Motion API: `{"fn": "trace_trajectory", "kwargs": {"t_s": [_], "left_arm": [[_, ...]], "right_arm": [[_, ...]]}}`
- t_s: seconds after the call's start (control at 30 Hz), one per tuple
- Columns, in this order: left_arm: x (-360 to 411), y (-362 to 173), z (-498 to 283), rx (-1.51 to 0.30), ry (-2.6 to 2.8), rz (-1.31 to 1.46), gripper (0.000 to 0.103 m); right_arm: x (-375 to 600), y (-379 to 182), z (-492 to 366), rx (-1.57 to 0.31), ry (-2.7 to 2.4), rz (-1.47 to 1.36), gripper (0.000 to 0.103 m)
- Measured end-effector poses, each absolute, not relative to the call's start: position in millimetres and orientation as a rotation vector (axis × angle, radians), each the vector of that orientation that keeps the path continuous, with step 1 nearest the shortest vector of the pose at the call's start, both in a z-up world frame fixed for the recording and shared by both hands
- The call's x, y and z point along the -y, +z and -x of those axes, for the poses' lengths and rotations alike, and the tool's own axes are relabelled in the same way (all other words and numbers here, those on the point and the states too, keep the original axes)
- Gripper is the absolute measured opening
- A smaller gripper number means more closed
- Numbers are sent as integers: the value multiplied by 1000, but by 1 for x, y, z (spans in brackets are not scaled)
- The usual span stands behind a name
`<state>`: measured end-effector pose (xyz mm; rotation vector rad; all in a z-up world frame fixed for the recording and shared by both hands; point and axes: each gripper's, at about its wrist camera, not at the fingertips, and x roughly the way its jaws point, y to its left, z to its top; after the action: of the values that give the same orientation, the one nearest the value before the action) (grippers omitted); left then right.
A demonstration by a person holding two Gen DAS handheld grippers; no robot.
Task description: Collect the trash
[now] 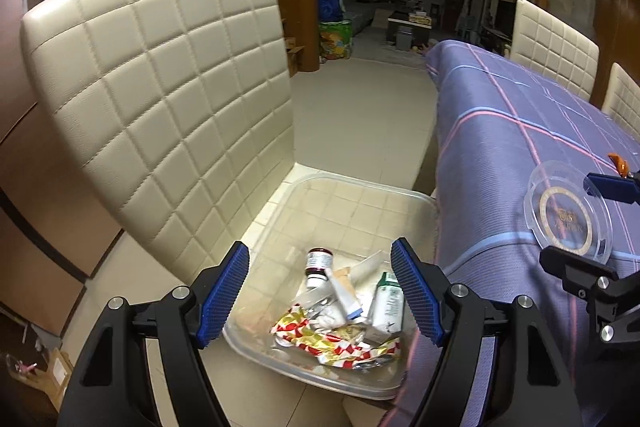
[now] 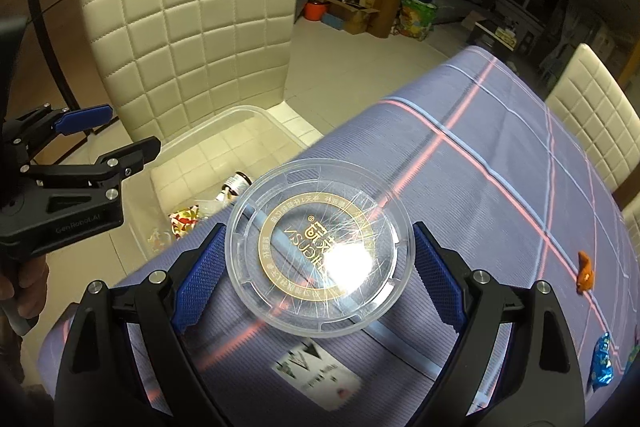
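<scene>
Trash so far sits in a clear rectangular plastic bin (image 1: 400, 199) on the seat of a cream quilted leather chair (image 1: 160, 75), pushed up beside the table edge. Inside the bin, piled toward the near end: a small dark glass bottle w/ white label (image 1: 318, 267), a white-and-green carton (image 1: 387, 303), a crumpled red/yellow/white checked wrapper (image 1: 320, 339), plus some white paper scraps.

Left gripper (image 1: 320, 291) hangs over that pile, jaws spread wide, nothing between the blue ribbed pads (image 1: 224, 295); none of the trash touches them.

Still on the table: a round clear plastic lid w/ gold ring print (image 2: 320, 251), lying flat near the table's edge closest to the bin. Right gripper (image 2: 318, 275) is around it, one blue pad either side, jaws wide. Left pad looks just beside the lid rim, right pad very near it; can't tell if either actually presses, so no grip confirmed. Bright glare on the lid centre.

Table wears a purple cloth w/ pink and pale-blue plaid lines (image 2: 500, 155). On it also: white printed paper label (image 2: 316, 379) just near of the lid (blurred), small orange scrap (image 2: 585, 273) and a blue foil candy wrapper (image 2: 602, 363) well apart to the right. Two more cream chairs on the far side. A hand (image 2: 24, 287) grips the left tool's handle at the right view's left edge.
</scene>
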<state>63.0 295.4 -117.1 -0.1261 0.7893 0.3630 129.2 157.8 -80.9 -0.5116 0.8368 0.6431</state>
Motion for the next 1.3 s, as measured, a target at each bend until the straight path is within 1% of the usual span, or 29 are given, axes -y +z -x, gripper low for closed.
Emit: {"fn": "trace_trajectory", "kwargs": {"t_s": [0.43, 0.63, 0.73, 0.77, 0.83, 1.07, 1.3], "left_arm": [[-318, -122, -44, -787, 431, 123, 72], [-333, -125, -39, -789, 448, 167, 72], [-340, -127, -37, -792, 455, 195, 72], [-342, -127, -37, -794, 460, 198, 72], [-343, -127, -36, -795, 461, 201, 72], [-331, -123, -37, -797, 438, 195, 72], [-301, -104, -38, -772, 403, 155, 72]], "right_arm": [[-199, -80, -120, -810, 700, 560, 88], [-216, -74, -118, -772, 704, 580, 89], [-221, -71, -121, -755, 696, 586, 90], [-222, -70, -122, -757, 695, 580, 93], [-222, -69, -124, -758, 693, 561, 95], [-210, -70, -125, -797, 684, 539, 95], [-176, -58, -120, -773, 653, 499, 95]]}}
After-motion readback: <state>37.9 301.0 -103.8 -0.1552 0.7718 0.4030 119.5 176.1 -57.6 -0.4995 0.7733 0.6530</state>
